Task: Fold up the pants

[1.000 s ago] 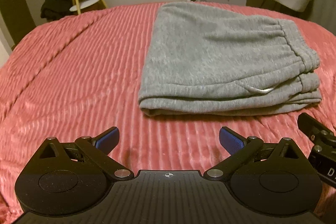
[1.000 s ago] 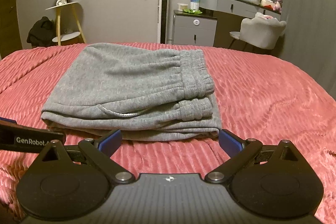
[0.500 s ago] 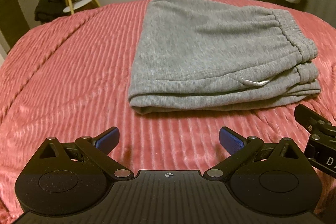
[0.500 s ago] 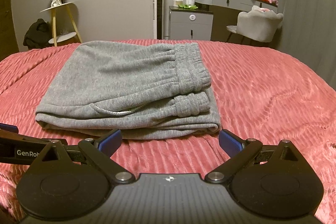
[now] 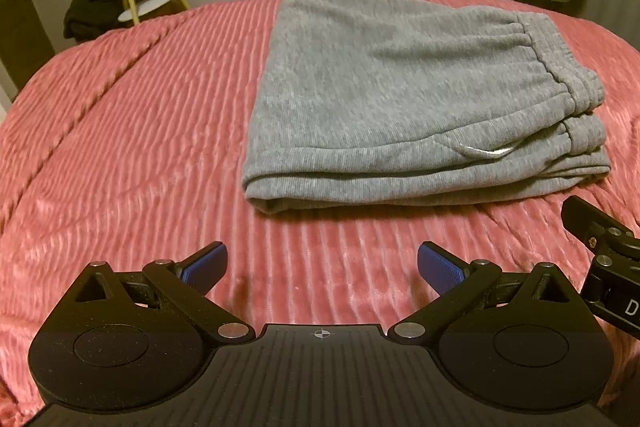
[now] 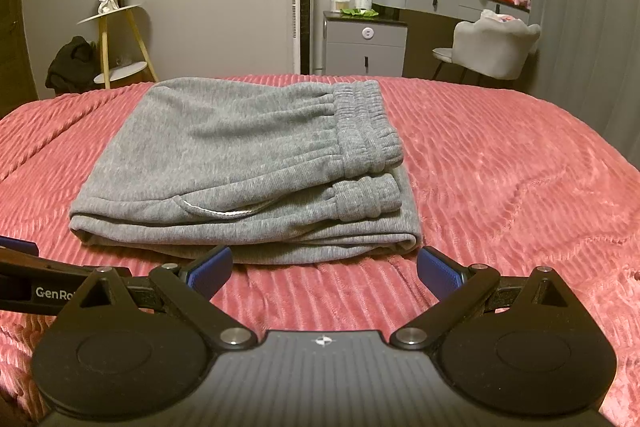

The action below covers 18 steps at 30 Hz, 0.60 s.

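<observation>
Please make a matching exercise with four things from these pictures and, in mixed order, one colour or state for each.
Things:
1. sweatpants
2. blanket
3. left gripper
4. chair

States:
a. pink, ribbed
b. open, holding nothing
c. grey, folded in layers
d. white, beside the vanity desk

Pairs: 1-c, 2-a, 3-b, 4-d

The folded grey pants (image 6: 240, 155) were of a soft, matt knitted fleece cloth with a fine rib, gathered thicker at the elastic waistband. The pink bedspread (image 6: 500, 187) under them was a plush, ridged cloth with a faint sheen along its ribs. The left gripper (image 5: 320, 263) and the right gripper (image 6: 324, 263) looked like matt black plastic with small shiny metal pivot pins; their blue finger pads (image 6: 438, 273) had a finely textured, rubbery surface.
</observation>
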Each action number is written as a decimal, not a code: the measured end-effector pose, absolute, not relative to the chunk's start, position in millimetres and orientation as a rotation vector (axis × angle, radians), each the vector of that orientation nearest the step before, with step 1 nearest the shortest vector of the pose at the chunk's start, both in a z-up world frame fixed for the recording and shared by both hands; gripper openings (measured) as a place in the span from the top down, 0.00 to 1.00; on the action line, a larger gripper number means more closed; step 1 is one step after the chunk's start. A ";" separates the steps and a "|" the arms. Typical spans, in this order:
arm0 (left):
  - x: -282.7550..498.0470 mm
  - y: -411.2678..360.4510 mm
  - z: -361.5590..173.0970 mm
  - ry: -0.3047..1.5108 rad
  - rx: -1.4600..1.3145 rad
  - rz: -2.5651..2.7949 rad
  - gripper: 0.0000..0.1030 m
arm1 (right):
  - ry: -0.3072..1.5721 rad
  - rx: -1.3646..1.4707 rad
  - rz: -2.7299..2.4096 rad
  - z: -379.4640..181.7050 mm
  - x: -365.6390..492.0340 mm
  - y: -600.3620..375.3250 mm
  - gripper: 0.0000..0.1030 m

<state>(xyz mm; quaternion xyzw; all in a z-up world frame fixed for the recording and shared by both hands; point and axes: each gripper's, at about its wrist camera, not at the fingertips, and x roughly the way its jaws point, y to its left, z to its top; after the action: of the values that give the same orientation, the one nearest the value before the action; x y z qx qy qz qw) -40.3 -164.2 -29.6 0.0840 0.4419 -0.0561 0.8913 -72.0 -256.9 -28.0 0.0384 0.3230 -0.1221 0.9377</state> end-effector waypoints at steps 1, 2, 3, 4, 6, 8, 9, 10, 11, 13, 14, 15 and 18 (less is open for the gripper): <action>-40.4 -164.4 -29.8 0.918 0.176 -0.118 0.00 | 0.660 0.078 -0.250 -27.9 -71.9 -257.0 0.04; -40.4 -164.7 -30.0 0.918 0.178 -0.116 0.00 | 0.661 0.079 -0.251 -28.1 -71.9 -257.0 0.04; -40.5 -165.0 -30.3 0.919 0.180 -0.116 0.00 | 0.662 0.080 -0.252 -28.0 -71.9 -257.2 0.04; -40.5 -164.9 -30.6 0.919 0.181 -0.117 0.00 | 0.662 0.081 -0.252 -28.3 -72.2 -257.0 0.04; -40.5 -165.1 -30.8 0.921 0.182 -0.118 0.00 | 0.664 0.085 -0.252 -28.4 -72.6 -257.3 0.04; -40.5 -165.1 -30.8 0.921 0.181 -0.118 0.00 | 0.665 0.087 -0.254 -28.2 -72.6 -258.0 0.04; -40.5 -165.2 -30.9 0.921 0.181 -0.118 0.00 | 0.665 0.088 -0.255 -28.3 -72.5 -258.4 0.04; -40.3 -165.0 -30.9 0.922 0.180 -0.118 0.00 | 0.666 0.090 -0.254 -28.6 -72.5 -258.6 0.04; -40.1 -164.7 -31.0 0.923 0.179 -0.118 0.00 | 0.666 0.091 -0.254 -28.6 -72.4 -259.0 0.04; -39.8 -164.2 -31.5 0.925 0.178 -0.118 0.00 | 0.667 0.091 -0.254 -28.7 -72.3 -259.3 0.04; -39.7 -164.1 -31.6 0.926 0.178 -0.117 0.00 | 0.667 0.091 -0.254 -28.7 -72.3 -259.3 0.04; -39.9 -164.2 -31.6 0.926 0.178 -0.118 0.00 | 0.667 0.091 -0.255 -28.7 -72.4 -259.4 0.04; -39.8 -164.4 -31.7 0.926 0.179 -0.119 0.00 | 0.668 0.091 -0.254 -29.1 -72.2 -259.5 0.04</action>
<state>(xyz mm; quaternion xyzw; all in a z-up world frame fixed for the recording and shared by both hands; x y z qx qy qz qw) -39.8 -164.4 -31.7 0.0860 0.4456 -0.0572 0.8893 -72.2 -259.5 -29.1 0.0447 0.3269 -0.1242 0.9358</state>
